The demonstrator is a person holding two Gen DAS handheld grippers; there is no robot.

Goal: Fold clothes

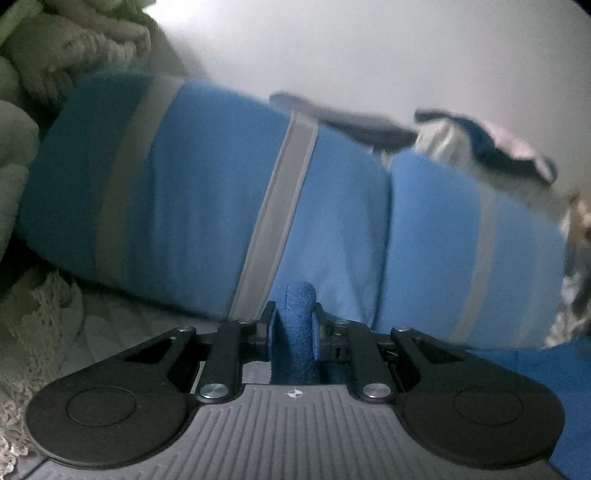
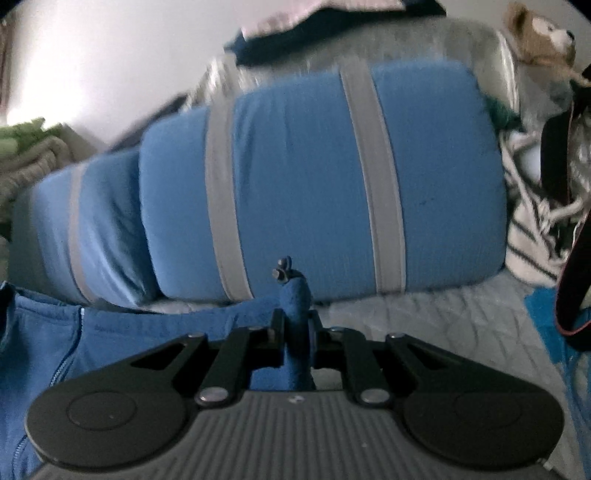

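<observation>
- In the left wrist view, a heap of pale knitted and lacy cloth (image 1: 55,55) lies at the far left, with cream lace (image 1: 33,314) below it on the bed.
- Two plump blue pillows with grey bands (image 1: 177,192) lie side by side across the middle of the grey quilted bed cover (image 1: 122,325), against a white wall (image 1: 369,48).
- The left gripper (image 1: 293,325) is nearly closed, its jaws pinching a thick rolled fold of the dark blue fleece garment (image 1: 295,314), which stands up between them.
- More of that blue fleece shows at the lower right edge of the same view.
- In the right wrist view, the garment's body spreads at lower left over the bed, with a pale zip line (image 2: 79,325) running down it.
- The right gripper (image 2: 297,328) is almost fully closed, its jaws clamped on a narrow upright pleat of the same fleece, topped by a small dark zip pull (image 2: 282,269).
- The pillows lie just behind that pleat.
- To the right lie a white cloth with dark stripes (image 2: 532,236), a black strap with a red edge (image 2: 576,280), and at top right a brown teddy bear (image 2: 543,33).
</observation>
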